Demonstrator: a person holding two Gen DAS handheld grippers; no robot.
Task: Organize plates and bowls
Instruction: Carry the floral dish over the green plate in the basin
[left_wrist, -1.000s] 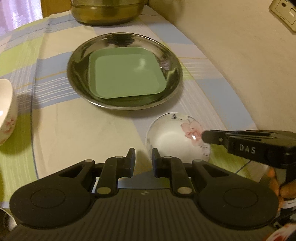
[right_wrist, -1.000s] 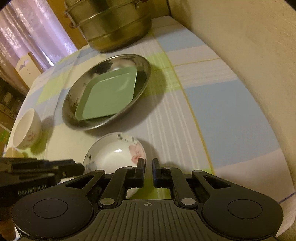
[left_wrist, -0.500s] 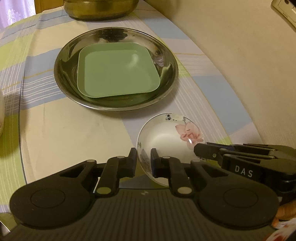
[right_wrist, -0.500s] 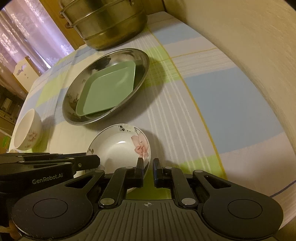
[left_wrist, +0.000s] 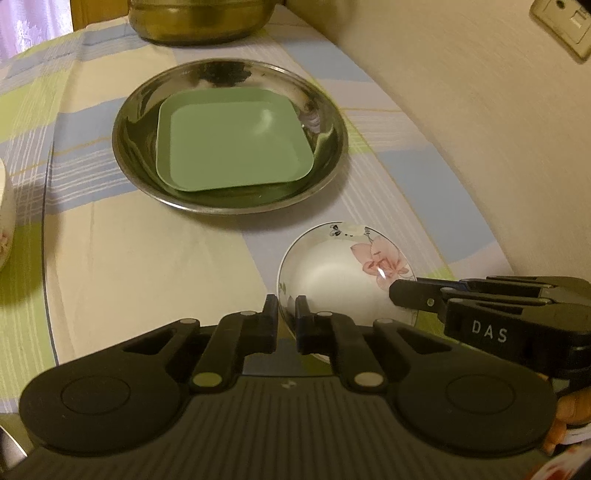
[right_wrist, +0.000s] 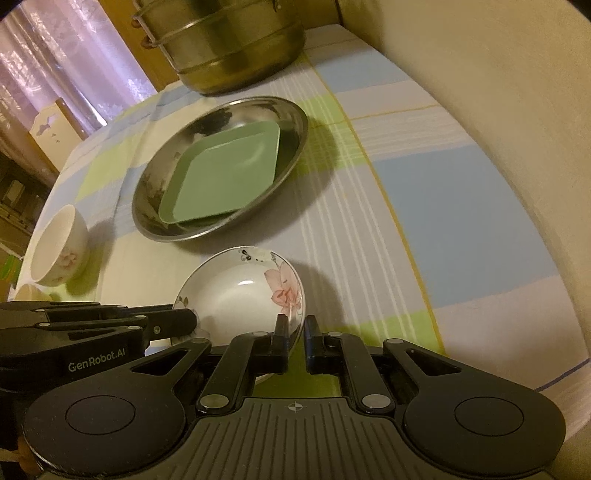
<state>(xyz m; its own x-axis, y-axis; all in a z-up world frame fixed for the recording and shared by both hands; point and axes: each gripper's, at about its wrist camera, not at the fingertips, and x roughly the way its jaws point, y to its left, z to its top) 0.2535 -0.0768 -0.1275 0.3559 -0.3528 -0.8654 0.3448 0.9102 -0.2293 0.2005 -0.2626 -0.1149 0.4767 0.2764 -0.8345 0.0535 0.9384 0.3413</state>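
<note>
On the worktop: a checked cloth (left_wrist: 140, 266) of cream, blue and green covers the surface, with a pale wall (left_wrist: 461, 92) rising along its right side.
Flowered dish: a small white dish (left_wrist: 332, 273) with a pink flower painted inside sits near the front edge, just in front of the steel plate; in the right wrist view (right_wrist: 236, 295) its rim runs between both pairs of tongs.
Left tongs: the left tongs (left_wrist: 286, 314) have just been closing and now pinch the near-left rim of the flowered dish, one finger inside and one outside.
Right tongs: the right tongs (right_wrist: 295, 332) are pressed onto the dish's right rim, the rim caught between the two fingers; from the left wrist view they reach in from the right side (left_wrist: 402, 295).
Steel plate: a round steel plate (left_wrist: 325, 110) lies behind the dish, near the worktop's middle.
Green plate: a square green plate (left_wrist: 232, 144) lies flat inside the steel plate.
Cup: a cream cup (right_wrist: 59, 247) with a pink flower stands upright, well to the left of the dish.
Pot: a large brass-coloured pot (right_wrist: 229, 48) stands at the far edge behind the steel plate.
Hand: fingertips of a hand (left_wrist: 565, 417) show at the right edge under the right tool.
</note>
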